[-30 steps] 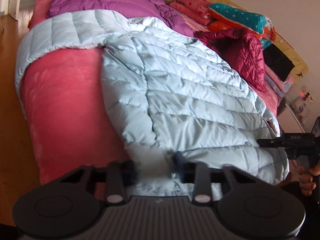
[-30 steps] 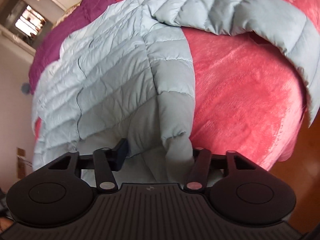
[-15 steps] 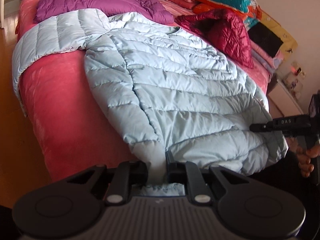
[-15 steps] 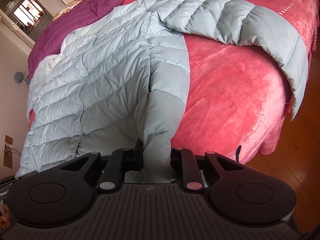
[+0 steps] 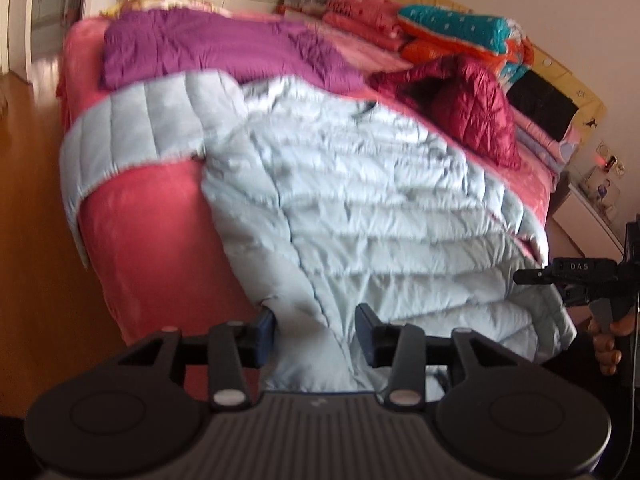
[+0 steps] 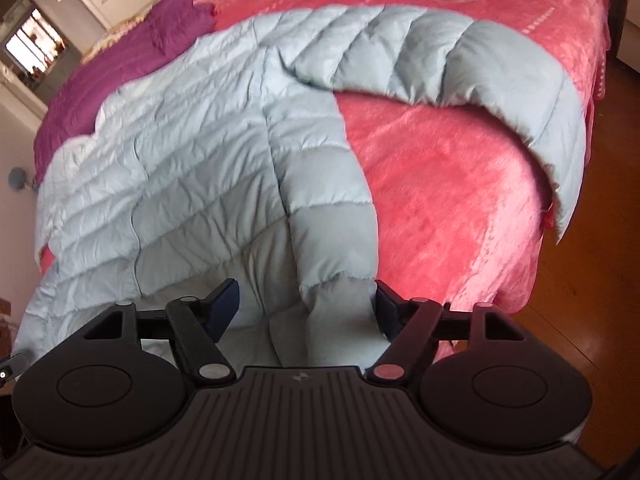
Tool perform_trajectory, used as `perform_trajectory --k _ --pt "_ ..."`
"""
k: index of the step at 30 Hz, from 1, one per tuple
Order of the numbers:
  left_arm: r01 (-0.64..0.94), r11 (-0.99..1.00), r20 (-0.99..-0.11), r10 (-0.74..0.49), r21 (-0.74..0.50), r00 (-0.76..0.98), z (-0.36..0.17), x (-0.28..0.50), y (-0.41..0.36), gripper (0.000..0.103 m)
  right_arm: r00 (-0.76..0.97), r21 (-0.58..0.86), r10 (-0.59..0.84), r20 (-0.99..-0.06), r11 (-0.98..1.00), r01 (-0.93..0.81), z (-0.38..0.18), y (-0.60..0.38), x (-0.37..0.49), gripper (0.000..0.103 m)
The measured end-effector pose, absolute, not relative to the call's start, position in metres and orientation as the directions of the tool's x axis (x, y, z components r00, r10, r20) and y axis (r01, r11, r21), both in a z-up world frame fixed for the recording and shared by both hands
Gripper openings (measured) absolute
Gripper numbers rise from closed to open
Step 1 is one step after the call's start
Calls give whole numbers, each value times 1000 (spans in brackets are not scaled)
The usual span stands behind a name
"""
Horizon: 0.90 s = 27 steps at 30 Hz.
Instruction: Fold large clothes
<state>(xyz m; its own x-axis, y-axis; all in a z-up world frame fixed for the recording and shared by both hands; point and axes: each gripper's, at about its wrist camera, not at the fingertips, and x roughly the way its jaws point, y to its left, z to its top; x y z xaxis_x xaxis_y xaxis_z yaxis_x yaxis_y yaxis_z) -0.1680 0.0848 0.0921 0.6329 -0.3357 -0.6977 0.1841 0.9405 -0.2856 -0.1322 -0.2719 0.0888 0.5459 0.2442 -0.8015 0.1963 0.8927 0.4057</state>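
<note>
light blue puffer jacket (image 5: 360,208) lies flat on the pink bed (image 6: 440,184), long axis running away from both grippers, hem nearest. left gripper (image 5: 316,324) and right gripper (image 6: 306,300) jaws apart, straddling hem; contact unclear, view blurred.

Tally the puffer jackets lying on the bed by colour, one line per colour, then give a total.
Light blue jacket: 1
Purple jacket: 1
Dark red jacket: 1
Total: 3 jackets on the pink bed
</note>
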Motion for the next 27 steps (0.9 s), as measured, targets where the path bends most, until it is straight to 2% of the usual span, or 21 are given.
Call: perform_trajectory --k 2,10,20,24,27 --pt "189 943 -679 -330 -275 656 102 -168 87 45 584 435 245 -774 876 208 91 -280 -136 100" --pt "191 945 -613 -319 -266 723 131 -156 87 52 734 615 211 -646 714 335 89 -320 -142 101" --pt "267 933 -644 -359 -240 676 117 -123 30 52 858 835 82 -507 294 465 54 -386 -164 102" --pt "310 925 -643 -376 -218 667 117 -111 2 53 870 868 52 -490 117 482 36 -405 -172 103" --pt "330 922 -637 -381 -204 671 117 -101 -17 57 875 874 29 -484 65 482 29 -415 -174 103"
